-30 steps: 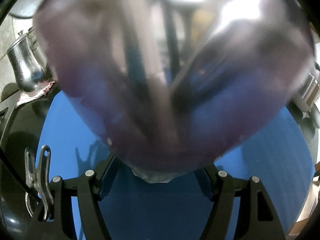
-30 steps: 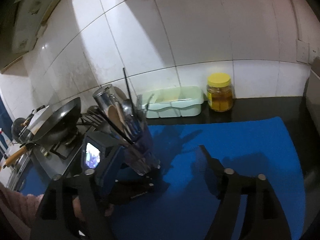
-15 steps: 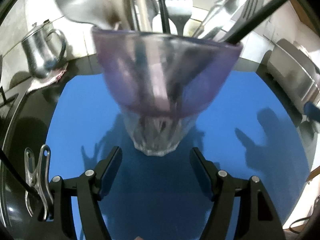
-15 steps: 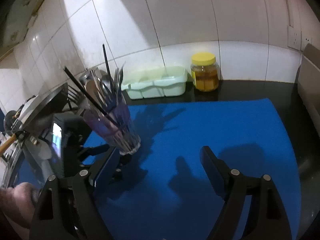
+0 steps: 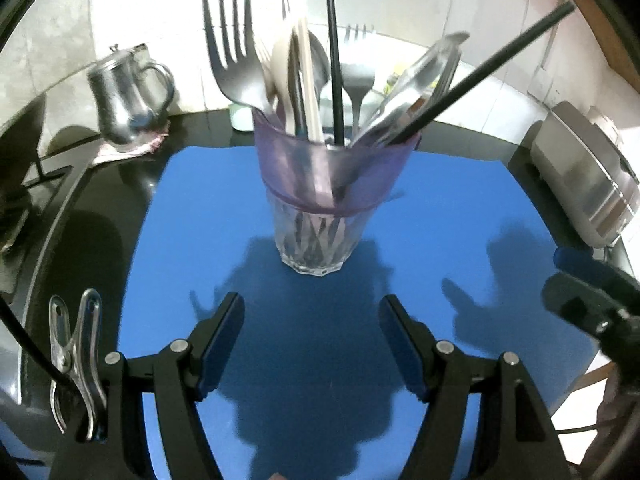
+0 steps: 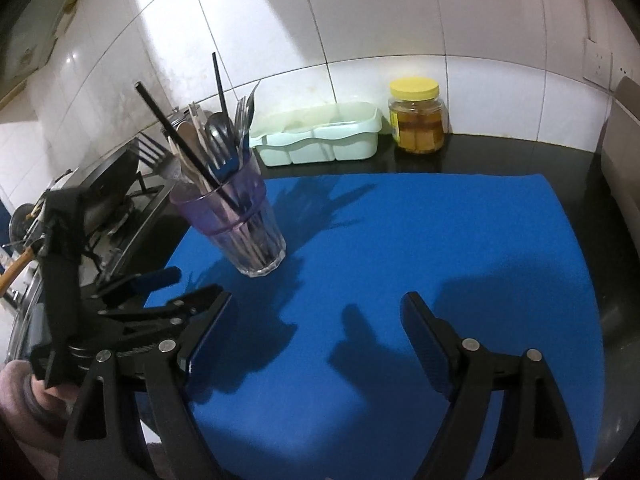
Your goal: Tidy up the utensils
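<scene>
A clear glass with a purple upper band [image 5: 316,200] stands upright on the blue mat [image 5: 460,220]. It holds several utensils: forks [image 5: 232,68], spoons, pale and black chopsticks [image 5: 492,68]. My left gripper [image 5: 313,302] sits just short of the glass, open, with only mat between its fingers. In the right wrist view the glass [image 6: 240,220] is at the mat's left side, with the left gripper [image 6: 168,296] near it. My right gripper [image 6: 318,300] hovers open over the mat [image 6: 440,240], holding nothing.
A pale green compartment tray [image 6: 320,140] and a yellow-lidded jar [image 6: 418,120] stand against the tiled wall. A steel jug [image 5: 128,96] sits far left on the black counter. A stove with a pan [image 6: 116,184] lies left; a metal appliance [image 5: 588,184] stands right.
The glass filled the left wrist view, its base between the jaws; now it stands free on the mat as the left gripper has drawn back and up. The right gripper tipped slightly down.
</scene>
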The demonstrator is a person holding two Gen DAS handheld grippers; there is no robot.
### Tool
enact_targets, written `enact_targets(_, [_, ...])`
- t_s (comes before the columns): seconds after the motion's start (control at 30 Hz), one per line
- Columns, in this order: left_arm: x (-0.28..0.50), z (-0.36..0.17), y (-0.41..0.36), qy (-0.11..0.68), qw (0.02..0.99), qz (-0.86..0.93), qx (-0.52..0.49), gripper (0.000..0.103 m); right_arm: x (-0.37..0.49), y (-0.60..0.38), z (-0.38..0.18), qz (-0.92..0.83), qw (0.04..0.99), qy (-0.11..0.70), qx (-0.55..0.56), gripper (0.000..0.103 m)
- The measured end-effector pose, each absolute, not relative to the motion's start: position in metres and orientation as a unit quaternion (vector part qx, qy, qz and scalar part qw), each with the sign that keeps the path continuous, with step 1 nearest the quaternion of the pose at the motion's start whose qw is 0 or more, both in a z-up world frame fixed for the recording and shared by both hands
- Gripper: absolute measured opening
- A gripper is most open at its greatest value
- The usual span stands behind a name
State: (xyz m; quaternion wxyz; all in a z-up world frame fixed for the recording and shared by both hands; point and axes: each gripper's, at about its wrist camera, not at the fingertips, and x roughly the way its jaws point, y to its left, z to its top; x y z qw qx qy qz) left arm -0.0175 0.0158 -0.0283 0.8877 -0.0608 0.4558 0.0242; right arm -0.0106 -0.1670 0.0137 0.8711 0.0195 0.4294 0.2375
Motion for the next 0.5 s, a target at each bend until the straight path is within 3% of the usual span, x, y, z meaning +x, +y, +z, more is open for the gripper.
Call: enact_targets(0.5, [-0.029,0.001,0.016,0.448,0.890,0.059,-0.062,0.074,-0.016,-0.150,0.027,0.252,0.865,0.434,0.014,0.085])
